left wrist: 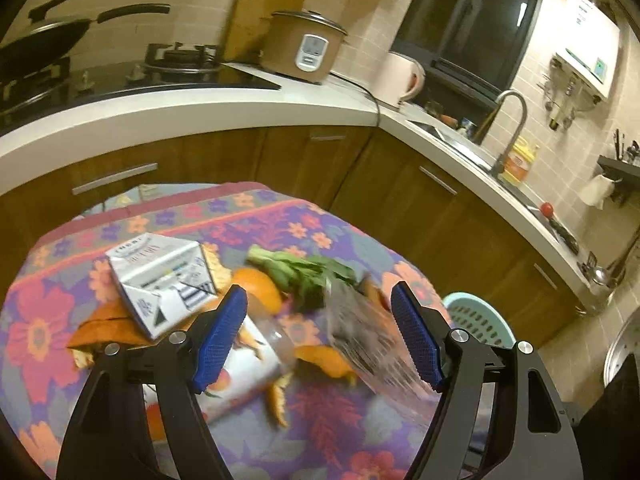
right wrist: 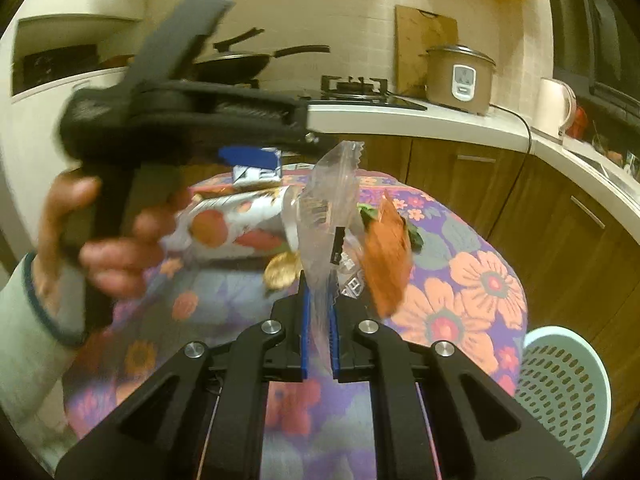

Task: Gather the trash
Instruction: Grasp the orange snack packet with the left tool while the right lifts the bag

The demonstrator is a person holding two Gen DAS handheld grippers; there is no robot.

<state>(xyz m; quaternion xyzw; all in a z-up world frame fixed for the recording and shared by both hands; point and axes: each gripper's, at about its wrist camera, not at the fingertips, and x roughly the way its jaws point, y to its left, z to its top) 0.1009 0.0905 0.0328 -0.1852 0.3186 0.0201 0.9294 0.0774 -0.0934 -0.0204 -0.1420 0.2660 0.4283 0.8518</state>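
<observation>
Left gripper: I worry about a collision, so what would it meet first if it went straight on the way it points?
Probably the clear wrapper, blurred between the open jaws of the left gripper, or the orange peel beneath it on the flowered tablecloth. Depth is unclear.

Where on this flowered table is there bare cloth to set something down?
Bare cloth shows on the table's right side, between the orange peel and the blue basket. The near edge, by the right gripper, is bare too. The middle is crowded: milk carton, greens, peels.
</observation>
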